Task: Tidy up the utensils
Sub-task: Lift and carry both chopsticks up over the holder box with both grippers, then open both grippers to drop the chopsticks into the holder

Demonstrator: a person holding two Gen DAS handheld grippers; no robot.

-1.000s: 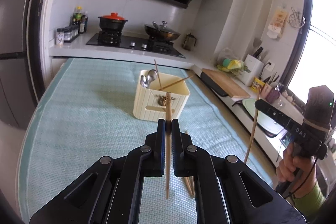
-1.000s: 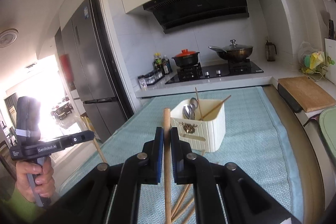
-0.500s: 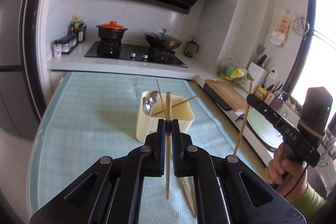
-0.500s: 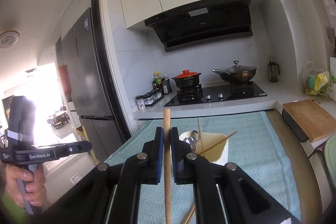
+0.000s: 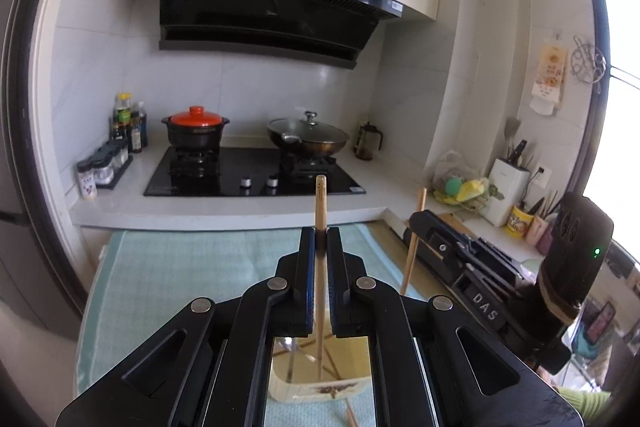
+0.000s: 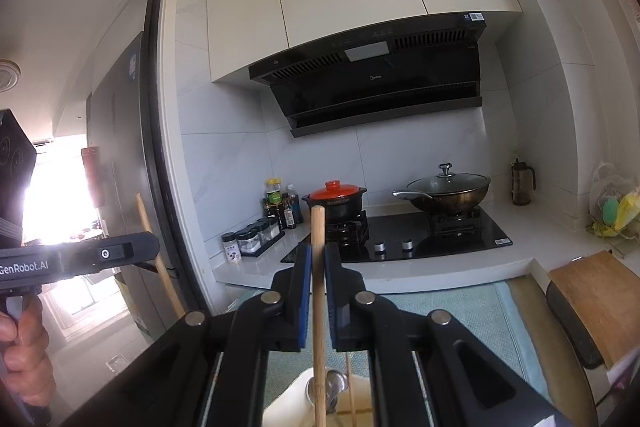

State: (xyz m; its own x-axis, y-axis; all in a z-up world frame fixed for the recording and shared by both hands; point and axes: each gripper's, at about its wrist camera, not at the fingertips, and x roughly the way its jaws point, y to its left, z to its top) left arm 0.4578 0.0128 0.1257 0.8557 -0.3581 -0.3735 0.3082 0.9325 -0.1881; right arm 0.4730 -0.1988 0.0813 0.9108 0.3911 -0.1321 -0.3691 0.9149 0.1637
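My left gripper (image 5: 320, 247) is shut on an upright wooden chopstick (image 5: 320, 203), whose lower end hangs over the cream utensil holder (image 5: 320, 385) just below the jaws. My right gripper (image 6: 318, 263) is shut on a second upright chopstick (image 6: 319, 227), above the same cream holder (image 6: 296, 403), where a metal spoon (image 6: 332, 385) and a chopstick stand. In the left wrist view the right gripper (image 5: 416, 223) shows at the right with its chopstick (image 5: 416, 227). The right wrist view shows the left gripper (image 6: 148, 247) at the left edge with its chopstick (image 6: 160, 259).
A teal cloth (image 5: 180, 267) covers the table. A loose chopstick (image 5: 350, 413) lies beside the holder. Behind it are the hob (image 5: 252, 175) with a red-lidded pot (image 5: 196, 131) and a wok (image 5: 308, 139). A wooden board (image 6: 596, 299) lies at the right.
Both grippers, each still gripping its chopstick, rose and moved forward until they stand over the cream holder, which slid from mid-frame to the bottom of both views.
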